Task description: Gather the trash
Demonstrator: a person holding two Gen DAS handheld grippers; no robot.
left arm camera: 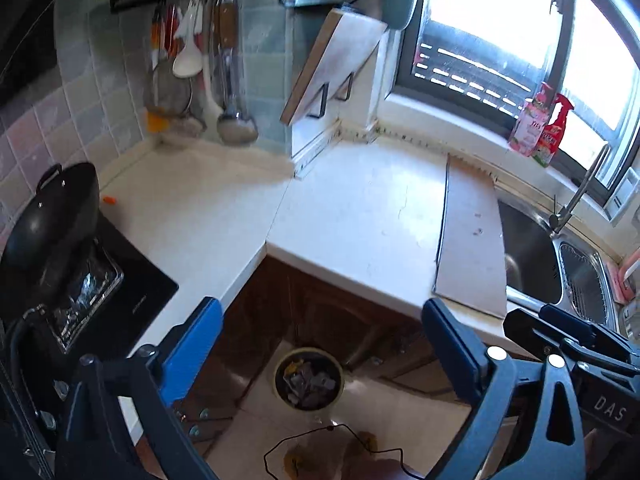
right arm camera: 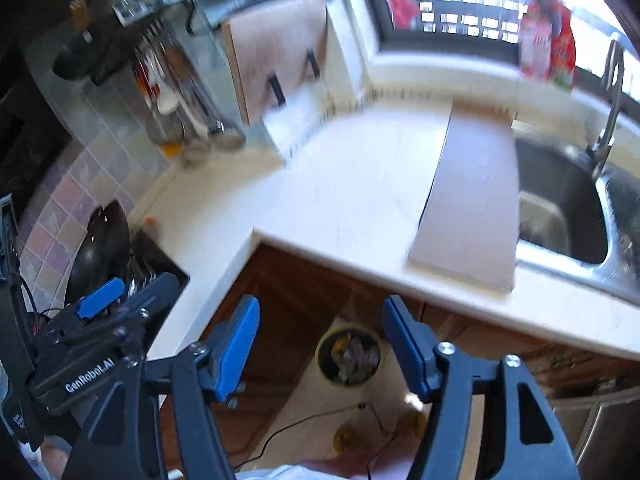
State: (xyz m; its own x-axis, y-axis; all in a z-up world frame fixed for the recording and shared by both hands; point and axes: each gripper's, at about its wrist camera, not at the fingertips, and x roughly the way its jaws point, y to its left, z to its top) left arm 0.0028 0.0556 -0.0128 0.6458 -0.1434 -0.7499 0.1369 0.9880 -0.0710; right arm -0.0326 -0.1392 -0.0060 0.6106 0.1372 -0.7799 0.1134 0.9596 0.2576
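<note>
A round trash bin (left arm camera: 308,378) with crumpled grey and yellow scraps in it stands on the tiled floor, below the counter's inner corner; it shows again as the bin (right arm camera: 349,357) in the right wrist view. My left gripper (left arm camera: 320,320) hangs high above it, jaws wide open and empty. My right gripper (right arm camera: 320,320) is open too, nothing between its blue pads (right arm camera: 240,344). A small orange scrap (left arm camera: 109,200) lies on the white counter (left arm camera: 360,208) near the stove; the same scrap (right arm camera: 150,220) is blurred in the right view.
A black wok (left arm camera: 48,216) sits on the stove at left. A thin board (left arm camera: 472,236) lies beside the steel sink (left arm camera: 532,256). Utensils (left arm camera: 192,60) hang on the tiled wall. Bottles (left arm camera: 540,124) stand on the windowsill. A black cable (left arm camera: 304,436) trails on the floor.
</note>
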